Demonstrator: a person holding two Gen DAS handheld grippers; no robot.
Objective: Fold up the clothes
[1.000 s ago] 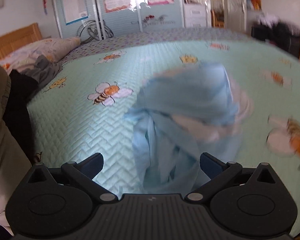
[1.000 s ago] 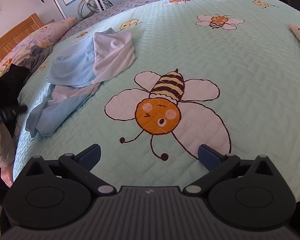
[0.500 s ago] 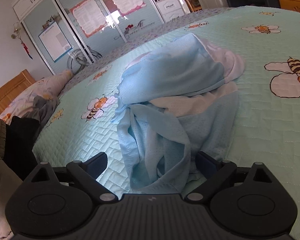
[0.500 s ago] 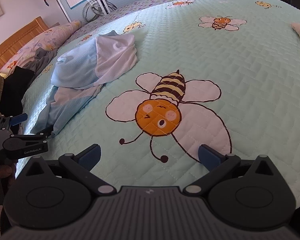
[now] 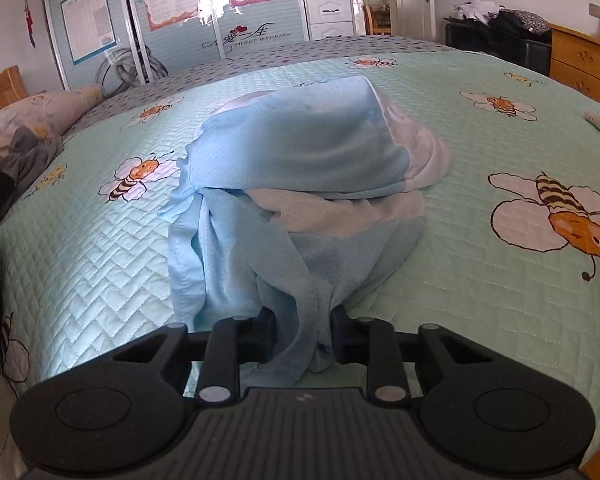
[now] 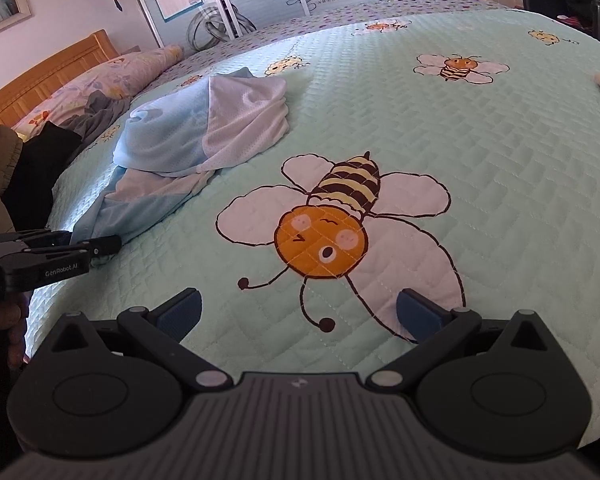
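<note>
Left gripper (image 5: 303, 334) jaws closing, pinching the near hem of the light blue garment (image 5: 300, 184), heaped mid-frame on the bed (image 5: 480, 280). Right gripper (image 6: 298, 312) jaws spread wide, holding nothing, over the bee print (image 6: 332, 224).

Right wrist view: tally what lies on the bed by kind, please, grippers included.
Light blue garment: 1
Dark clothes by the pillow: 1 heap
Floral pillow: 1
Left gripper, closing on the garment's near edge: 1
Right gripper, open over the quilt: 1
Total: 5
</note>
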